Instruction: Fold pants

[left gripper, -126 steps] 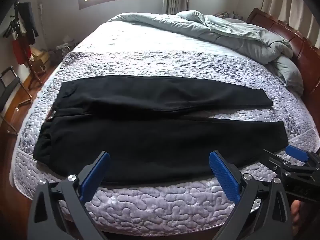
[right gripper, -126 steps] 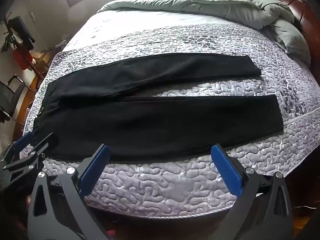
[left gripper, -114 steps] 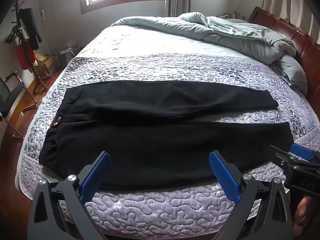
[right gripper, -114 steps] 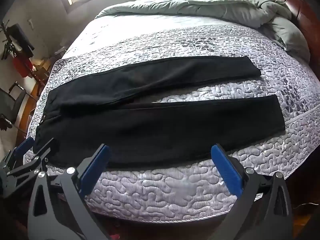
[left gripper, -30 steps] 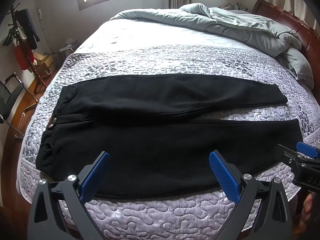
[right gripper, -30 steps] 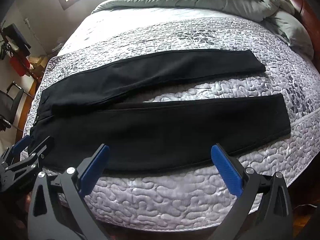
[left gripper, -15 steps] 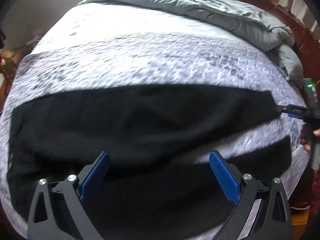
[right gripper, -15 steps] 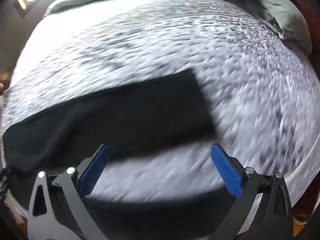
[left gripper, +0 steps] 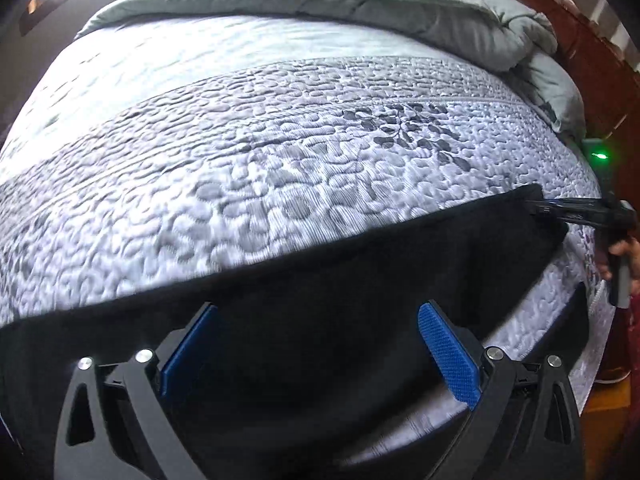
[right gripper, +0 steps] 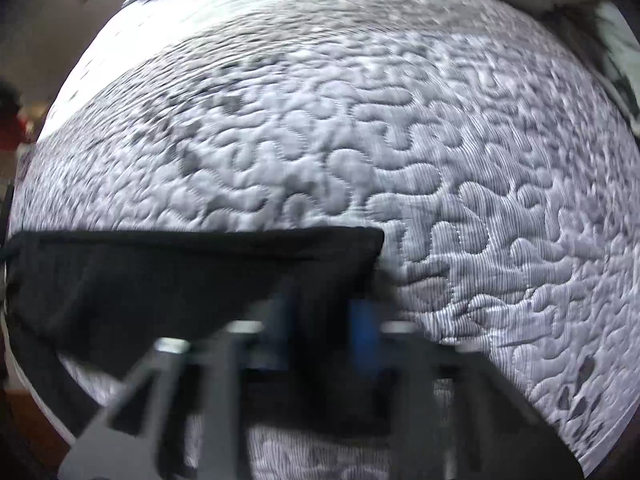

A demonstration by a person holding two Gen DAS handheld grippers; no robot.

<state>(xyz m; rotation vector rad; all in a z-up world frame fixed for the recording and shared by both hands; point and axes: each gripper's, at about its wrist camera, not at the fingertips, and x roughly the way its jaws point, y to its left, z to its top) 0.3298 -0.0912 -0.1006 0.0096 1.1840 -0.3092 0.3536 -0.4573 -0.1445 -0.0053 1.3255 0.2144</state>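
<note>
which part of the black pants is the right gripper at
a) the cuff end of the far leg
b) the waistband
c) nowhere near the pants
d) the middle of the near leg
a: the right gripper sits at the cuff end of the far leg of the black pants, its blurred blue pads closing around that hem.

I see quilted grey-white bedspread [left gripper: 280, 152] covering bed, leaf print near right side; grey-green duvet [left gripper: 400, 4] bunched at far end; wooden headboard [left gripper: 592, 48] on right
</note>
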